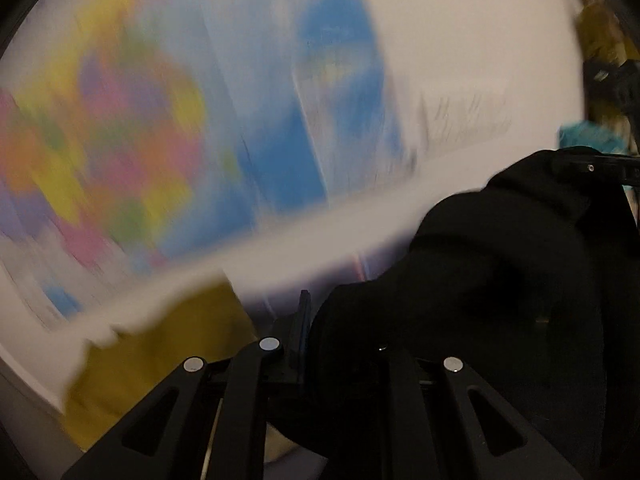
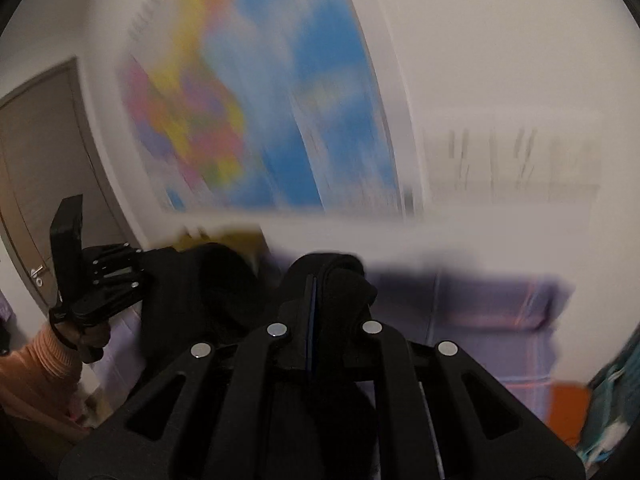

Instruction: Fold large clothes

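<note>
Both views are heavily blurred. A large black fabric garment is hanging in the air between two handheld black two-finger grippers, in front of a white wall.

In the left wrist view, the left gripper is showing its fingers drawn close together, with a thin blue-edged pad visible at the centre. The black cloth is bunching up right against the right side of these fingers and covering that finger; the fingers appear to be pinching the garment's edge. From there the cloth is spreading up and to the right, reaching the right gripper, which is gripping the cloth's far upper corner at the frame's right edge.

In the right wrist view, the right gripper is holding its fingers pressed together on a fold of the same black garment, which is wrapping over and around both fingertips. The cloth is sagging to the left toward the left gripper, held by a hand with an orange ribbed sleeve.

Behind, a colourful wall map in blue, yellow, pink and orange is filling the wall. A mustard-yellow cloth is lying below it, and a pale purple checked bed cover is lying lower right. A brown door is standing at the left.
</note>
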`<state>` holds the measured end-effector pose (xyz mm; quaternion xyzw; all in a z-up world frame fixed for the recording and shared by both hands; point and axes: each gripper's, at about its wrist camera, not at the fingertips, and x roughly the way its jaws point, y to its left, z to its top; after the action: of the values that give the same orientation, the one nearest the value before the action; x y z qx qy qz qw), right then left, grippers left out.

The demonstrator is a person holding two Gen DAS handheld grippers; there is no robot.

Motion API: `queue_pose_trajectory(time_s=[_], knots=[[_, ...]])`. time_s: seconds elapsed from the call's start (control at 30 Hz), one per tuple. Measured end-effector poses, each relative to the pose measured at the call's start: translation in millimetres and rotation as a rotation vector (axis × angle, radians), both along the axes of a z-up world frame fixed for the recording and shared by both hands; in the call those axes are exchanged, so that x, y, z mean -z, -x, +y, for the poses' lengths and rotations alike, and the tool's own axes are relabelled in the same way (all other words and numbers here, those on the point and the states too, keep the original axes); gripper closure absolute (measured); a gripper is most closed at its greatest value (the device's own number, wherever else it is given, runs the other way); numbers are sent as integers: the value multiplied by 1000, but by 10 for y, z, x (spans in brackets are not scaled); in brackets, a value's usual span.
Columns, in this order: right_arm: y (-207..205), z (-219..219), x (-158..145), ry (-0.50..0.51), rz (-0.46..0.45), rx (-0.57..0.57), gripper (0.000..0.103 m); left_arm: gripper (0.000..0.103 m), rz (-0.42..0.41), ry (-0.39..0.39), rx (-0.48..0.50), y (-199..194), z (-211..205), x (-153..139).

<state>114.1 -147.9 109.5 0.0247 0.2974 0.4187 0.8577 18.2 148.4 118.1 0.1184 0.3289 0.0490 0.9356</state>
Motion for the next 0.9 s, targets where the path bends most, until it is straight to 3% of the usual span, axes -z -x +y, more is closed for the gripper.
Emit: queue_pose_trajectory(time_s=[0.03, 0.1, 0.13, 0.2, 0.27, 0.37, 0.5, 0.53, 0.6, 0.67, 0.73, 0.77, 0.8, 0.83, 0.9], knots=[[-120, 61, 210, 20, 44, 20, 96, 94, 76, 22, -17, -200, 55, 320], [-374, 251, 667, 110, 113, 18, 96, 94, 151, 51, -7, -446, 108, 755], [-483, 302, 833, 142, 144, 33, 96, 94, 166, 34, -36, -561, 143, 917], [-624, 353, 1007, 147, 184, 54, 96, 94, 185, 78, -54, -712, 270, 1041], [-727, 315, 962, 106, 192, 63, 96, 94, 187, 148, -52, -827, 435, 998], [-715, 233, 676, 43, 123, 47, 97, 94, 154, 210, -35, -905, 607, 732], [-754, 174, 260, -98, 26, 50, 97, 93, 21, 229, -43, -908, 716, 391], [-781, 176, 244, -113, -15, 69, 96, 87, 18, 218, -56, -957, 752, 382], [-895, 283, 449, -54, 39, 69, 86, 80, 61, 155, -95, -1061, 768, 525], [-1117, 440, 909, 129, 183, 94, 71, 79, 170, 38, -147, -1255, 736, 907], [-1175, 499, 1208, 260, 230, 137, 68, 77, 279, 25, -159, -1366, 783, 1206], [-1185, 463, 1294, 253, 267, 143, 62, 76, 308, 46, -165, -1377, 833, 1289], [-1166, 337, 1372, 183, 326, 148, 60, 73, 305, 70, -167, -1363, 877, 1302], [-1132, 259, 1369, 139, 335, 137, 53, 61, 290, 100, -161, -1326, 935, 1281], [-999, 131, 1320, 125, 315, 127, 29, 40, 270, 134, -139, -1240, 1003, 1195]])
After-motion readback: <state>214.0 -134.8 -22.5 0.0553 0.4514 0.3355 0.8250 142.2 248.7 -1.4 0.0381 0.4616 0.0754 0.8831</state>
